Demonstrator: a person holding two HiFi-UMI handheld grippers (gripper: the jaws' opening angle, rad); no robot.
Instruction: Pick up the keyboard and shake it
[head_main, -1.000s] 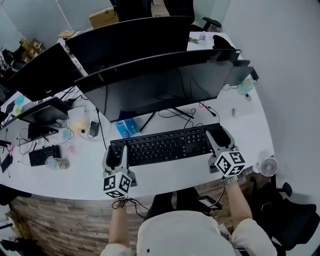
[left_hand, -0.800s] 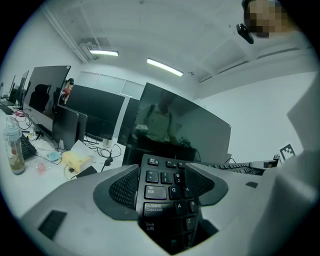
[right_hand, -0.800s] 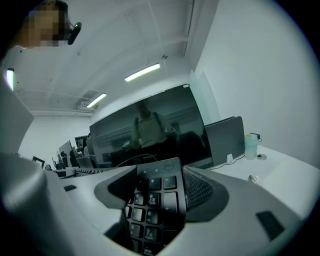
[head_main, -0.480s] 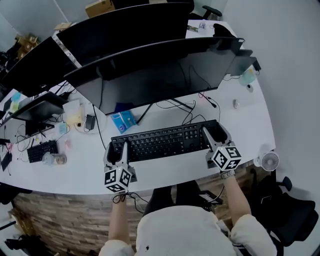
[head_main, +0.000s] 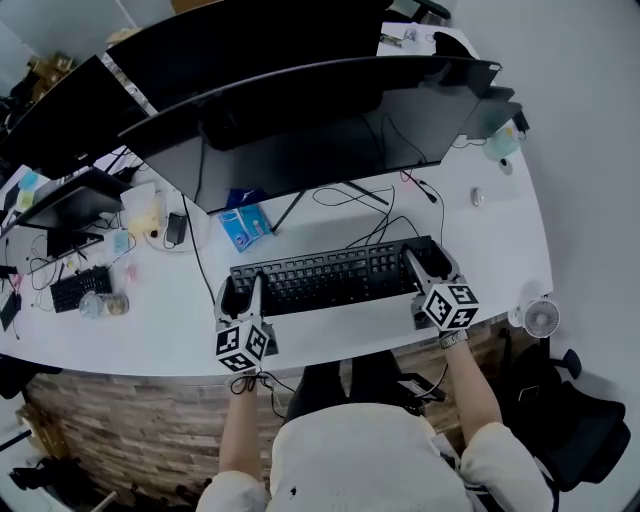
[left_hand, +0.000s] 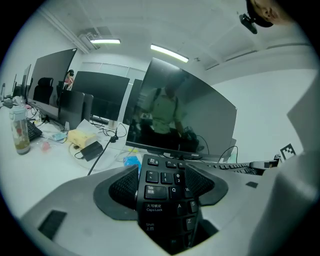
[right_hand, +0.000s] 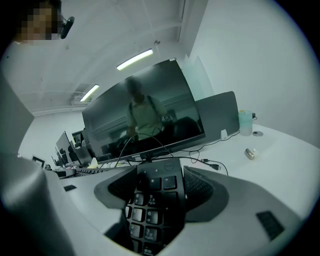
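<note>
A black keyboard (head_main: 335, 278) lies crosswise in front of the big monitor, held at both ends. My left gripper (head_main: 240, 298) is shut on its left end; in the left gripper view the Tab and Caps Lock keys (left_hand: 160, 197) sit between the padded jaws of the left gripper (left_hand: 162, 186). At the number-pad end, my right gripper (head_main: 430, 268) is shut on the keyboard, and the right gripper view shows the keyboard's number keys (right_hand: 150, 202) between the jaws of the right gripper (right_hand: 154, 192). I cannot tell whether the keyboard touches the white desk (head_main: 330, 335).
A large dark monitor (head_main: 320, 140) on a stand rises just behind the keyboard, with loose cables (head_main: 365, 215) and a blue packet (head_main: 245, 228) under it. A small fan (head_main: 541, 320) sits at the desk's right edge. A second keyboard (head_main: 75, 288) and a bottle (head_main: 100, 305) lie at the left.
Both grippers keep their hold on the keyboard's ends. Keyboard and grippers have shifted a little up in the picture, towards the monitor, as the head view also moved.
</note>
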